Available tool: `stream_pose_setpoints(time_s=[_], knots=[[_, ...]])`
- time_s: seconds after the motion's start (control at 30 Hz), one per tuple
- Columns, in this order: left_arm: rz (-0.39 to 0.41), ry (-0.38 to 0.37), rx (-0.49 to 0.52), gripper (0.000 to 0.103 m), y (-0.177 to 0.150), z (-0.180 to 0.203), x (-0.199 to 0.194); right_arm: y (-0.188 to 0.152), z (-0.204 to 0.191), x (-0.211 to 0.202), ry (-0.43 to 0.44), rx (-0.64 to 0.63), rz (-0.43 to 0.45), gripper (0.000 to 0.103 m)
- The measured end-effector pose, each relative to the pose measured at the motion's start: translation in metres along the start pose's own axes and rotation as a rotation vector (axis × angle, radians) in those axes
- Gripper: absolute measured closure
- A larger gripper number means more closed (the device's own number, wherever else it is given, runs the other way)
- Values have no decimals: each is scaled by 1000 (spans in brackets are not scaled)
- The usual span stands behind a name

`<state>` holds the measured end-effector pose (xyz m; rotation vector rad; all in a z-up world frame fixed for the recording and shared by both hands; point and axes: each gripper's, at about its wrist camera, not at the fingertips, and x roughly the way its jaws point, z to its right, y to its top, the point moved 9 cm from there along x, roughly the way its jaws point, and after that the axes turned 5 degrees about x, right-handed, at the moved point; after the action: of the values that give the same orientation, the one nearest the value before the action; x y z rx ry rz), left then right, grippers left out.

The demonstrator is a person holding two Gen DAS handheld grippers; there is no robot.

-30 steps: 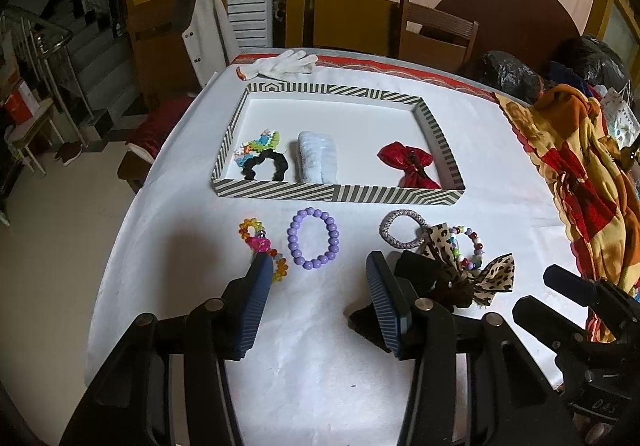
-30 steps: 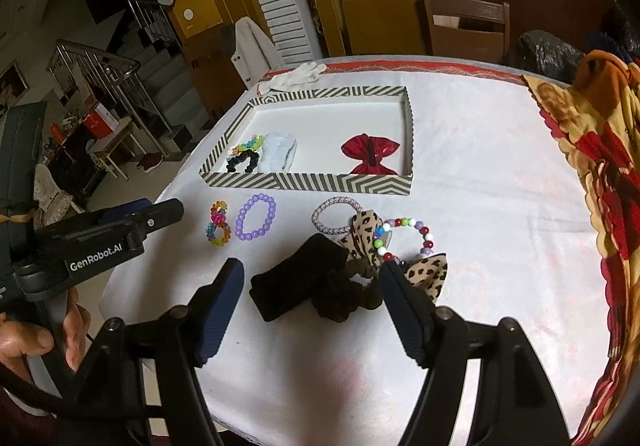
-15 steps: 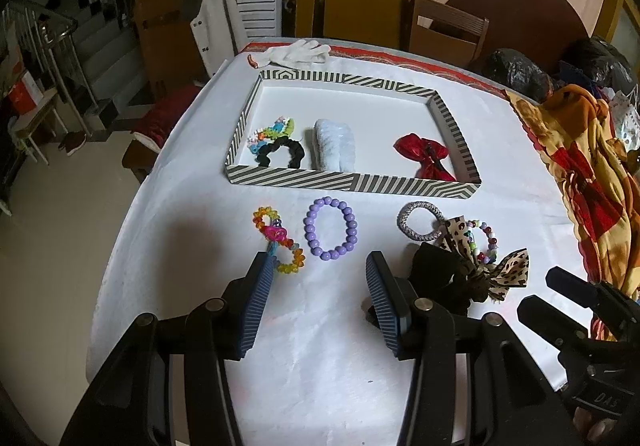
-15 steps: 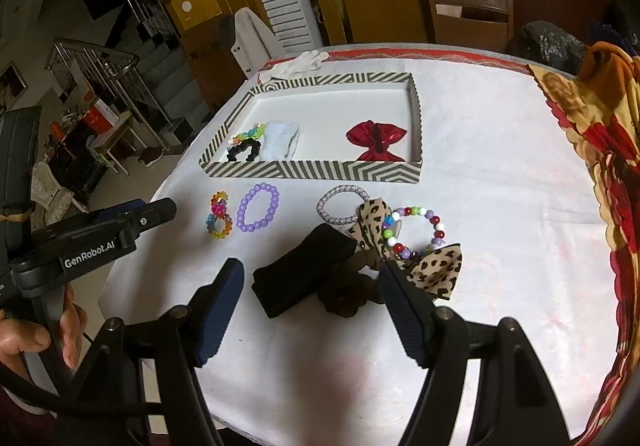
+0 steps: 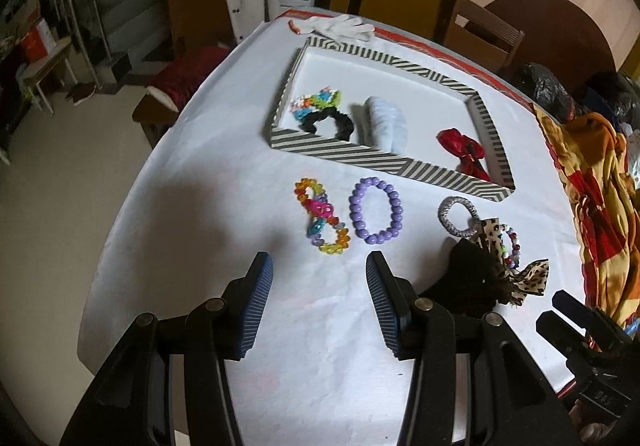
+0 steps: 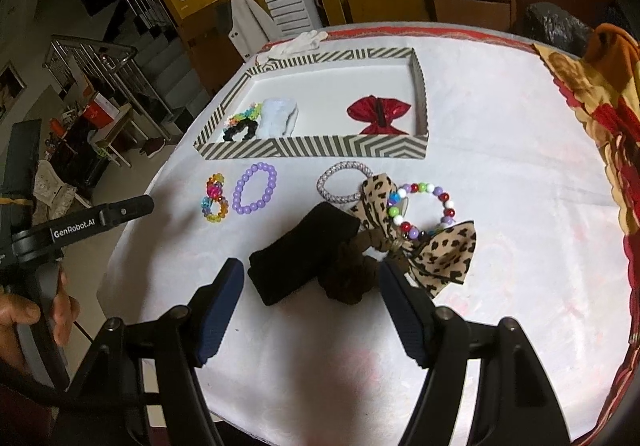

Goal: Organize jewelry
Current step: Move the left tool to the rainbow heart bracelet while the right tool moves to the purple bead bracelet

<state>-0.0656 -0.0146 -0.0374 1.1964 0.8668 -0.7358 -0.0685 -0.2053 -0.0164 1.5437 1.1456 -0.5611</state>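
In the left wrist view my left gripper is open and empty just above the white tablecloth. A multicoloured bead bracelet and a purple bead bracelet lie just beyond its fingertips. In the right wrist view my right gripper is open over a black band and a brown scrunchie. Both lie in the gap between its fingers, and the pads do not press on them. A leopard bow, a mixed bead bracelet and a silver hair tie lie just beyond.
The striped tray at the back holds a red bow, a pale blue piece and a black scrunchie. A white glove lies behind it. A patterned cloth covers the table's right side. A hand grips the left tool.
My left gripper has shifted left and down and rolled, so the multicoloured bracelet now lies ahead of its gap. My right gripper has sunk a little toward the black band.
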Motion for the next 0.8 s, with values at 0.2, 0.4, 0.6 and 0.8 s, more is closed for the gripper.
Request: stream_pose_setpoints(time_s=[0.2, 0.4, 0.6, 0.8], knots=[[-27, 9, -19, 47, -2, -7, 10, -2, -2, 9, 5, -1, -22, 30], [-46, 0, -32, 47, -1, -8, 19, 0, -5, 14, 2, -12, -32, 30], [-45, 1, -19, 47, 4, -4, 23, 3, -6, 18, -1, -13, -35, 30], [-51, -15, -18, 47, 9, 0, 28, 9, -12, 24, -2, -32, -45, 30]])
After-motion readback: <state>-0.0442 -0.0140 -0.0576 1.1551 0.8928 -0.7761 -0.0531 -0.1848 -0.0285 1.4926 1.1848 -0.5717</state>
